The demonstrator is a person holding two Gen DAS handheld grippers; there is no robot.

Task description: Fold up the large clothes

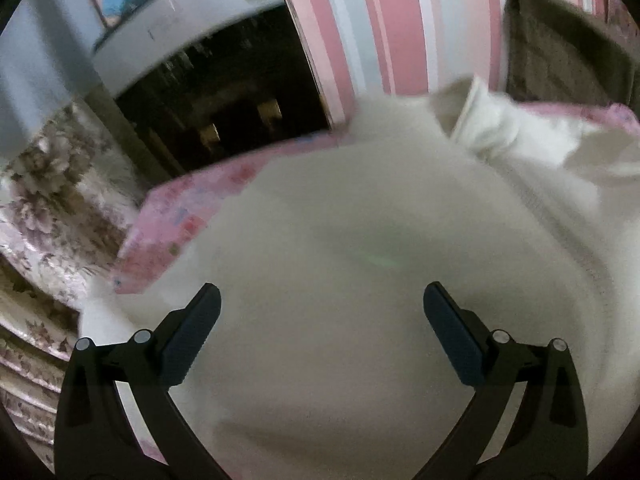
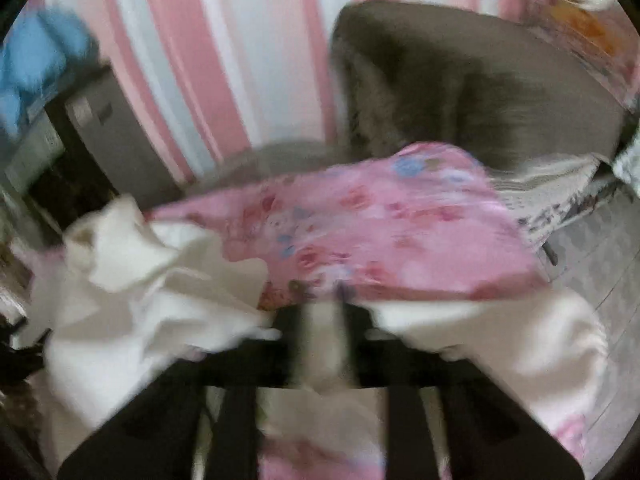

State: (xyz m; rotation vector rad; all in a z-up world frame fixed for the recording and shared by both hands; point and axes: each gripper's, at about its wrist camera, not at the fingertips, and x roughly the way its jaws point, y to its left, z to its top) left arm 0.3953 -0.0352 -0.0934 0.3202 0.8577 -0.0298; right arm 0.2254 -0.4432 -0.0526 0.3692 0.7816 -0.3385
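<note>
Between my left tongs point(image 1: 322, 300) only flat white knit garment point(image 1: 360, 280) lies; ahead, its bunched sleeve point(image 1: 492, 120) and the pink-striped wall point(image 1: 400, 20) block passage.

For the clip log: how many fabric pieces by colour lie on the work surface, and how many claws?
White garment: 1
Pink printed sheet: 1
Claws: 2, left claw and right claw
Total: 4

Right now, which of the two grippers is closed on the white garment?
The right gripper: its fingers pinch the white garment. The left gripper hangs wide open above it.
</note>
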